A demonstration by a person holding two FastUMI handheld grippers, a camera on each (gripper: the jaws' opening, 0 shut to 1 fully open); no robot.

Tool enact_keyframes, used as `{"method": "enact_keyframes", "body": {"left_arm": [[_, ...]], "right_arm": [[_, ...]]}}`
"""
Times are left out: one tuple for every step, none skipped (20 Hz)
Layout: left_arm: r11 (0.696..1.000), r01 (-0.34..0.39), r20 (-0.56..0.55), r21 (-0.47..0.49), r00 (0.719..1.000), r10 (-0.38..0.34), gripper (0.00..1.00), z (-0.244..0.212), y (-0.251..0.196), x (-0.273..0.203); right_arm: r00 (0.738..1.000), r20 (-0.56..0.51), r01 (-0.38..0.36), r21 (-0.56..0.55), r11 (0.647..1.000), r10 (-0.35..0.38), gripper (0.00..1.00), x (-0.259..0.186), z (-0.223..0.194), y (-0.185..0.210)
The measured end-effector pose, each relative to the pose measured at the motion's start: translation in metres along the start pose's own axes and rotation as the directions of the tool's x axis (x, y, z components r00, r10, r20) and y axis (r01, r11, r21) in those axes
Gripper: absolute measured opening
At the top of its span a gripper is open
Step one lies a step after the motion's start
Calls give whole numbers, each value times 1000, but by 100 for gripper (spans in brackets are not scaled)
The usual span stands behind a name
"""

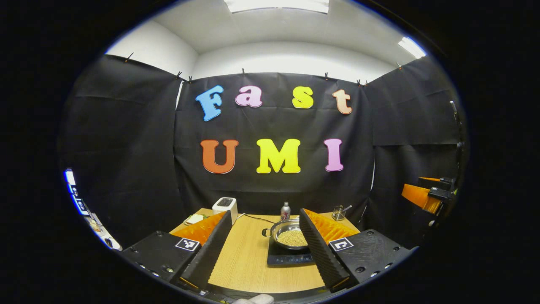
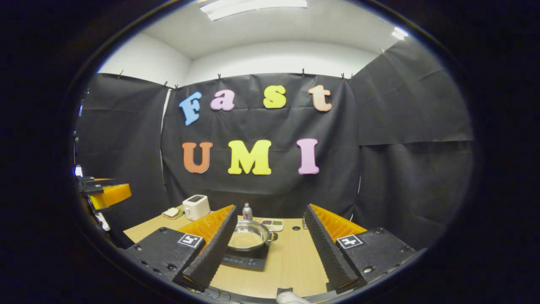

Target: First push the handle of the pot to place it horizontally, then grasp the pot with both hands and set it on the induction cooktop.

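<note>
Wooden table [image 1: 249, 261]: pot [image 1: 290, 234], grain-filled, sits on cooktop [image 1: 289, 256]. Toaster [image 1: 225, 207] and bottle [image 1: 285, 210] stand behind. Left gripper [image 1: 265, 249] and right gripper [image 2: 270, 249] both spread wide, holding nothing, well back. Placement looks done; advisable check: pot centred, handles level.

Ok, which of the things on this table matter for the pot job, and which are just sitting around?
For the job: pot, cooktop.

Lying about: toaster, bottle, wire holder, small plate by the toaster, dish behind the pot.
</note>
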State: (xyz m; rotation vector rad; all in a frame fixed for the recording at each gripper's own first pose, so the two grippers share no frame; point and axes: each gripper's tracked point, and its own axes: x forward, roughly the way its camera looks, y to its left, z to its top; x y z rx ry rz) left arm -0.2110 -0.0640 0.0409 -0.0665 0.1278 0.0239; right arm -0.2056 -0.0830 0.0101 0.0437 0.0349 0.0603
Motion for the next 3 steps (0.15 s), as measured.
{"method": "enact_keyframes", "body": {"left_arm": [[1000, -2, -3, -1, 1000, 2, 95, -1, 1, 2], [1000, -2, -6, -1, 1000, 2, 95, -2, 1, 3], [1000, -2, -4, 0, 1000, 2, 95, -1, 1, 5]], "right_arm": [[1000, -2, -1, 0, 1000, 1, 100, 2, -1, 0], [1000, -2, -3, 1, 1000, 3, 100, 4, -1, 1], [1000, -6, -4, 3, 1000, 4, 100, 7, -2, 1]]}}
